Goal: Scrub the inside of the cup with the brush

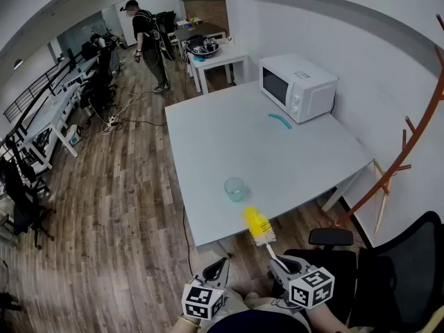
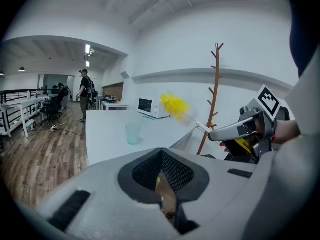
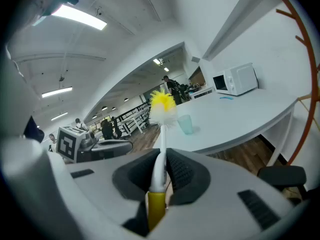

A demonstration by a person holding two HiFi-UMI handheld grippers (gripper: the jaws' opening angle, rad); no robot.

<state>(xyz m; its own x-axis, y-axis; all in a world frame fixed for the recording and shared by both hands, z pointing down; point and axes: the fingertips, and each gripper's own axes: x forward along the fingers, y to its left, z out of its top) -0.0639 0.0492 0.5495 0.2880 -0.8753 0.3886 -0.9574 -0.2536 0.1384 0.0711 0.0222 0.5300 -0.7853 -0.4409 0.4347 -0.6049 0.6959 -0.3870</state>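
Observation:
A translucent pale green cup point(image 1: 234, 189) stands upright on the white table point(image 1: 305, 165), close to its near edge. My right gripper point(image 1: 279, 266) is shut on the white handle of a brush point(image 1: 259, 226), whose yellow bristle head pokes up over the table edge, short of the cup. In the right gripper view the brush point(image 3: 162, 106) runs straight out from between the jaws, with the cup point(image 3: 185, 124) just beyond. My left gripper point(image 1: 219, 266) is shut and empty, held low before the table. From the left gripper view the cup point(image 2: 133, 133) and the brush point(image 2: 174, 105) both show.
A white microwave point(image 1: 297, 87) sits at the table's far right, with a small teal object point(image 1: 280, 121) in front of it. A wooden coat rack point(image 1: 411, 137) and a black office chair point(image 1: 392, 269) are at the right. A person point(image 1: 150, 44) stands far back by desks.

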